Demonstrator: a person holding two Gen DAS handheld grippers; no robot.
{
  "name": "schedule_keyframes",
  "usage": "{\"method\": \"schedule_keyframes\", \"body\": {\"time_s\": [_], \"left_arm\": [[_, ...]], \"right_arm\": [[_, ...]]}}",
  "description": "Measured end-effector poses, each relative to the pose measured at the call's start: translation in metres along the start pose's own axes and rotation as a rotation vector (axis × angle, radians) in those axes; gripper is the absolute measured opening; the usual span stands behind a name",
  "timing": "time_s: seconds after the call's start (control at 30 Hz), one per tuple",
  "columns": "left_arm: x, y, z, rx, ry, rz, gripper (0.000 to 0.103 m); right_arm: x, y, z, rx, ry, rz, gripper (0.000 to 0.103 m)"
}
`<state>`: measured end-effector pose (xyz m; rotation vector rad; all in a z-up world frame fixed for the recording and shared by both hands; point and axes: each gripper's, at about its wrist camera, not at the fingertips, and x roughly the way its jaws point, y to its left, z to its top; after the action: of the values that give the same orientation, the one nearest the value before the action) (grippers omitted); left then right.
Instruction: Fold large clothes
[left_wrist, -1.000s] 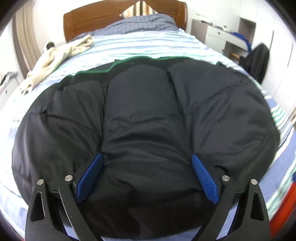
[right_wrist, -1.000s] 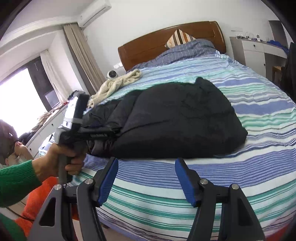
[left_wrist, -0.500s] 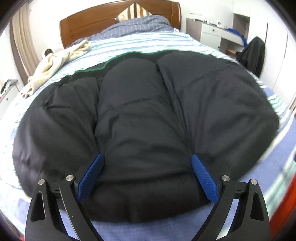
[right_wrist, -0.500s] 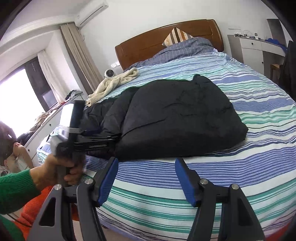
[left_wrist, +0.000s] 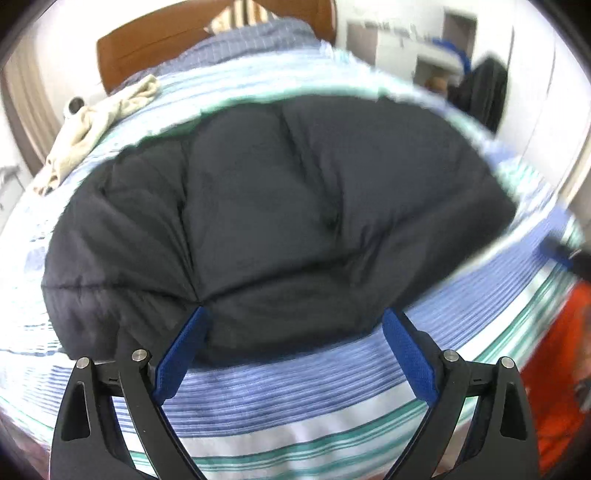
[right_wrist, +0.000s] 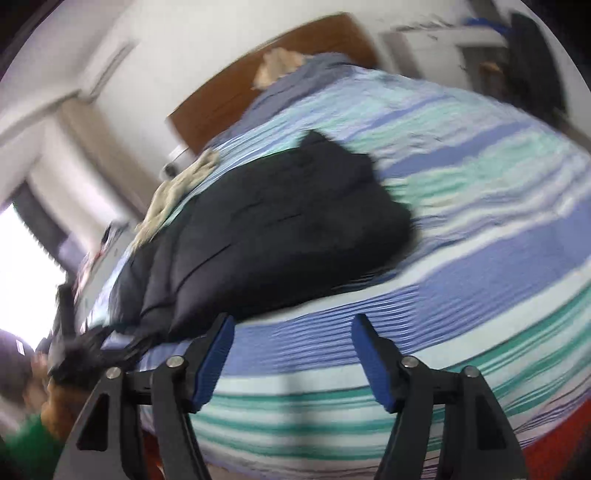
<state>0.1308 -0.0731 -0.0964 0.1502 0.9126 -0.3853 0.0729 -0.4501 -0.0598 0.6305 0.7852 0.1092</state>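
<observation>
Bedding under inspection: a blue, green and white striped bed (left_wrist: 295, 398) with a wooden headboard (left_wrist: 155, 48) at its far end. Black padded jacket (left_wrist: 273, 218) lies folded into a compact bundle on the bed, near the front edge, its quilted panels facing up; in the right wrist view the same jacket (right_wrist: 280, 236) sits left of centre, one end reaching the bed's left side.

Left gripper (left_wrist: 291, 354): jaws spread apart, nothing between them. The left blue pad tip meets the jacket's near edge in the picture; actual contact cannot be confirmed. The right pad stands over bare striped sheet.

Right gripper (right_wrist: 291, 354): jaws have just been opening and now stand apart with nothing between them, over the striped sheet just short of the jacket. View is tilted and blurred.

Cream garment (left_wrist: 99, 129) lies in a loose heap toward the far left of the bed, apart from the jacket. Dark garment (left_wrist: 484, 92) hangs at the far right by white furniture. A green sleeve (right_wrist: 26, 446) shows at the lower left of the right wrist view
</observation>
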Motion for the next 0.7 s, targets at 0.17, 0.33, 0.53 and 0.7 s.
{"method": "schedule_keyframes", "body": {"time_s": [0.17, 0.33, 0.53, 0.7], "left_arm": [[0.011, 0.021, 0.053, -0.173, -0.072, -0.050, 0.095], [0.085, 0.015, 0.062, -0.114, 0.048, 0.076, 0.092], [0.089, 0.003, 0.049, -0.047, 0.015, 0.122, 0.093], [0.083, 0.008, 0.056, 0.007, 0.091, 0.088, 0.093]], "right_arm": [[0.031, -0.030, 0.020, 0.283, 0.077, 0.181, 0.076], [0.054, -0.042, 0.041, 0.393, -0.021, 0.076, 0.076], [0.091, -0.040, 0.047, 0.443, -0.029, 0.114, 0.051], [0.052, 0.006, 0.056, 0.275, -0.152, 0.145, 0.021]]}}
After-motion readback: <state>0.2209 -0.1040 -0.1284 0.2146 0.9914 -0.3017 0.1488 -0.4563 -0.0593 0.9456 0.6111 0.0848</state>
